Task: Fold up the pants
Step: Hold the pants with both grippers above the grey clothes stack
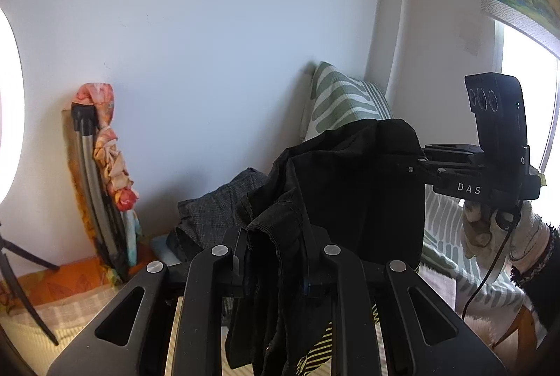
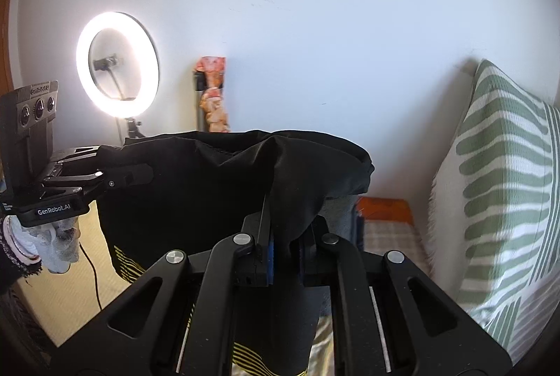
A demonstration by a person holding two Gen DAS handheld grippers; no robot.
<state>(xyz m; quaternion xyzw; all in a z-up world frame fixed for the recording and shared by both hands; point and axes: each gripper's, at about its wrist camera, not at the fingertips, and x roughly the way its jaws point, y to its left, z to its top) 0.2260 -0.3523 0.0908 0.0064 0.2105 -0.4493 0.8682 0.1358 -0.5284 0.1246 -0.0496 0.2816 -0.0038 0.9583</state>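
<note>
Left gripper point(image 1: 276, 257) clamped on bunched edge of the black lightweight pants with yellow stripe print point(image 1: 350, 187); right gripper point(image 2: 283, 246) pinches the other end. Pants hang lifted between them, likely held up so the fabric drops straight for folding. Behind: green-striped white pillow point(image 2: 507, 173), lit ring light point(image 2: 117, 64).

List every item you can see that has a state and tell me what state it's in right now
Black pants with yellow stripes: lifted, hanging between both grippers.
Left gripper: shut on the pants.
Right gripper: shut on the pants.
Round ring light on a stand: switched on.
Green-and-white striped pillow: propped upright against the wall.
Grey garment: lying crumpled behind the pants.
</note>
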